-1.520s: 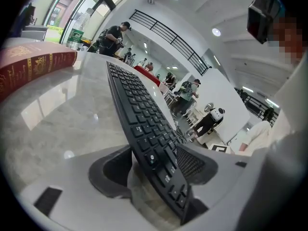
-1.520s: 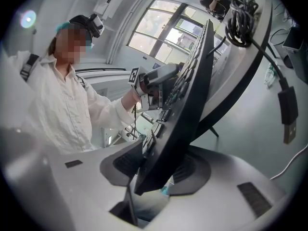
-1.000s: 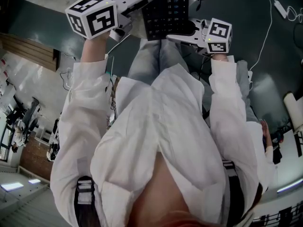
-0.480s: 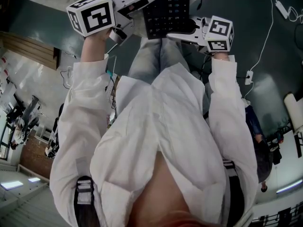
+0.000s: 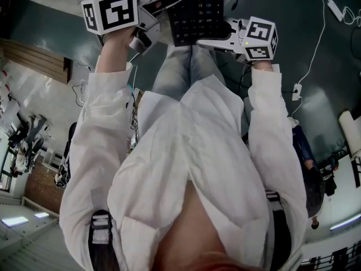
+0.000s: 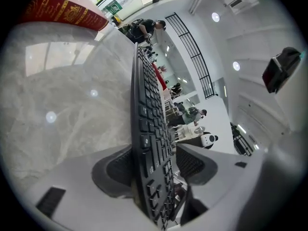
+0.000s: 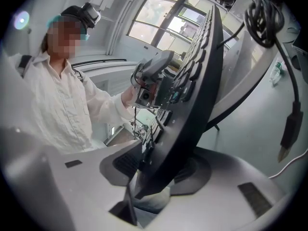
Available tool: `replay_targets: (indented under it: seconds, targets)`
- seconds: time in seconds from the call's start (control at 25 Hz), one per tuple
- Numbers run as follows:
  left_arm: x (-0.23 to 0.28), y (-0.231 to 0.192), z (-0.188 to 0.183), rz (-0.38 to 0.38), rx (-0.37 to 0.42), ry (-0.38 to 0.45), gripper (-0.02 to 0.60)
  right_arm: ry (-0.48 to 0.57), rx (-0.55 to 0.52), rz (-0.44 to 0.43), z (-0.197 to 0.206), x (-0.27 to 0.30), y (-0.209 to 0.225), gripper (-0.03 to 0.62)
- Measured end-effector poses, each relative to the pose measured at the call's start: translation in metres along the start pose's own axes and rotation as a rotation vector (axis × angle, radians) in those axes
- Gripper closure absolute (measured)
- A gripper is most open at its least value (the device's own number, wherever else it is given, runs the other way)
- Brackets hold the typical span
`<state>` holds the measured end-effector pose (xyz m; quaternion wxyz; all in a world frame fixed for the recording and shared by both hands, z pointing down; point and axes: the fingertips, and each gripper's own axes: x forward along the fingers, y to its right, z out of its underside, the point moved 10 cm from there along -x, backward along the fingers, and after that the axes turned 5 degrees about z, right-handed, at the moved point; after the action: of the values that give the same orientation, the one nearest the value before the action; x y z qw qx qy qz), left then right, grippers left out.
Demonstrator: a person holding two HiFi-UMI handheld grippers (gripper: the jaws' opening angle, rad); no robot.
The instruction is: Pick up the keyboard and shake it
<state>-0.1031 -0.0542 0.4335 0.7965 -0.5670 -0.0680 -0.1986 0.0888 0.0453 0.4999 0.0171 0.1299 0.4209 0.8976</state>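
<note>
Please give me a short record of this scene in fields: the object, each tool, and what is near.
object: black keyboard, lifted, near part over the person's legs
left tool: shut on one edge of the keyboard
right tool: shut on the opposite edge
near: marble table; cable with plug hanging

— Light?
— Head view dim, bluish. Both gripper views bright: daylight through tall paned windows (image 7: 163,13), round white ceiling lamps (image 6: 215,17) mirrored on the pale marbled tabletop (image 6: 72,124).
— Sharpness?
— Fisheye bending, black corners; the flat black plastic keyboard (image 7: 192,105) is backlit, nearly a silhouette.
</note>
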Motion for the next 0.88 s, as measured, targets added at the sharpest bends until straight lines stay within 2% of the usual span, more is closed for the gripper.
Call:
replay_targets:
  seconds: [0.04,0.12,0.2,0.32,0.48,0.64,0.88]
  targets:
    - [-0.0008,-0.001,0.0001,0.002,-0.009,0.003,0.316,-0.003,0.0,0.002,0.0002,-0.0001,0.0004,0.427]
    - [-0.0047,-0.0034,0.0003,0.005,-0.018,0.018,0.406,-0.015,-0.001,0.006,0.0001,0.0003,0.0022,0.426]
    - [-0.0077,-0.0053,0.0023,0.035,-0.022,0.052,0.452,-0.036,-0.007,0.011,-0.0014,0.0011,0.0035,0.425]
    - [-0.0082,-0.0044,0.0044,0.081,-0.03,0.105,0.459,-0.063,-0.016,0.013,-0.0061,0.0016,0.0024,0.425]
    - [-0.0072,-0.0034,0.0053,0.097,-0.04,0.143,0.464,-0.074,-0.01,0.021,-0.0069,0.0011,0.0022,0.425]
    - [-0.0073,-0.0068,0.0064,0.126,-0.086,0.188,0.475,-0.067,0.007,0.026,-0.0063,0.0026,0.0032,0.425]
    - [-0.0068,-0.0062,0.0062,0.131,-0.082,0.185,0.483,-0.071,0.037,0.031,-0.0052,0.0037,0.0047,0.419]
